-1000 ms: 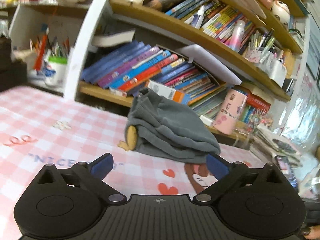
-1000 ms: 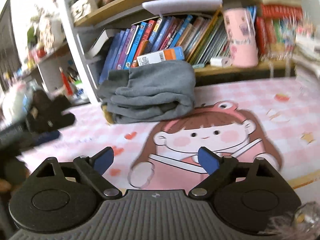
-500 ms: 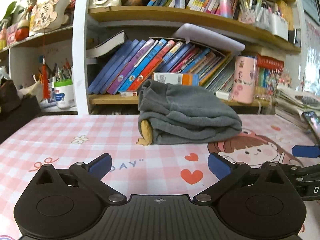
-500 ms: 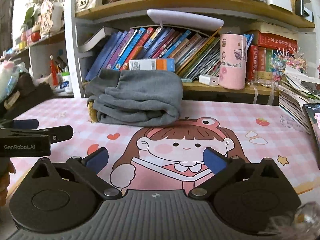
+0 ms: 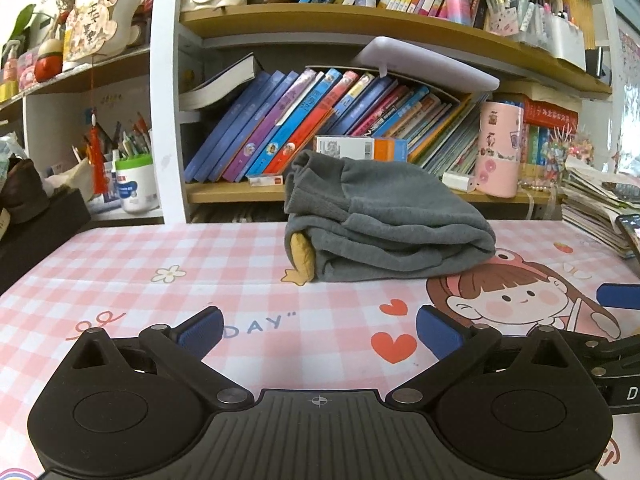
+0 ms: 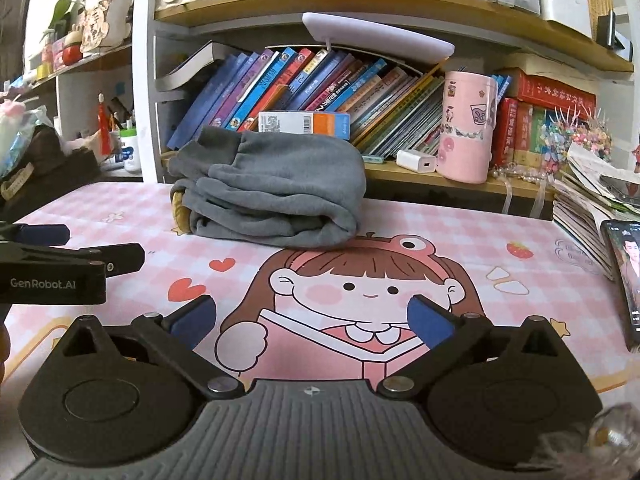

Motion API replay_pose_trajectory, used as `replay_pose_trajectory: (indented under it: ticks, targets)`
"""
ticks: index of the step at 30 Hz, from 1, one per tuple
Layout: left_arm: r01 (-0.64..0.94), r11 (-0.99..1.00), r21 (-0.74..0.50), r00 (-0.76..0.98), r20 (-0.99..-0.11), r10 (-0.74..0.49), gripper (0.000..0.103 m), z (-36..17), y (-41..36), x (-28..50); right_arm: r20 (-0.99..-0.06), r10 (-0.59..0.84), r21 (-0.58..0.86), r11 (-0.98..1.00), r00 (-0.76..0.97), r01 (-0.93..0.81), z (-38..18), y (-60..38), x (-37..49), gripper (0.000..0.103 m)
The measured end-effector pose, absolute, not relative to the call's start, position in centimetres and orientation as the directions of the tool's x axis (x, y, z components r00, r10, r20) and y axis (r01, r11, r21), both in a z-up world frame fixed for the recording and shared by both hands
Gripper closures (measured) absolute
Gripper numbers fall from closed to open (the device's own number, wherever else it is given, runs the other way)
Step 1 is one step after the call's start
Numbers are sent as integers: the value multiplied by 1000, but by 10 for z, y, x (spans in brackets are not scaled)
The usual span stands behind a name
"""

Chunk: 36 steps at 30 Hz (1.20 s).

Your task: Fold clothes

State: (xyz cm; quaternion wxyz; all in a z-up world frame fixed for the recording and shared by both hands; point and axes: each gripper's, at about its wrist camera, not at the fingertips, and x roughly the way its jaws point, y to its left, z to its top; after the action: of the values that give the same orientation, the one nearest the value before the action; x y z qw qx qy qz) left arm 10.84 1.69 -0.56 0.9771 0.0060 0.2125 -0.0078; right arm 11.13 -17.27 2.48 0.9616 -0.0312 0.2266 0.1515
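Both tools idle: left gripper (image 5: 318,330) has its jaws spread wide with nothing between them, right gripper (image 6: 312,320) has just been opening and now stands fully spread, also empty. Grey garment (image 5: 384,226) sits as a folded bundle at the far edge of the pink checked table mat (image 5: 120,264), just in front of the bookshelf (image 5: 320,20), a yellow bit (image 5: 302,256) poking out at its left end, well apart from both grippers

Bare checked mat (image 5: 320,300) is lying open ahead of both grippers; folded grey garment (image 5: 384,224) is blocking beyond, with paper stack (image 6: 588,200) crowding the right.
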Motion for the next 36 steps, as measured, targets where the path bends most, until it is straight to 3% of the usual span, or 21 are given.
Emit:
replay_pose_trajectory:
  ticks: [36]
  targets:
    - [31, 999, 27, 914, -406, -17, 0, -6, 14, 106, -453, 287, 8, 948, 844, -318, 24, -171, 113, 0]
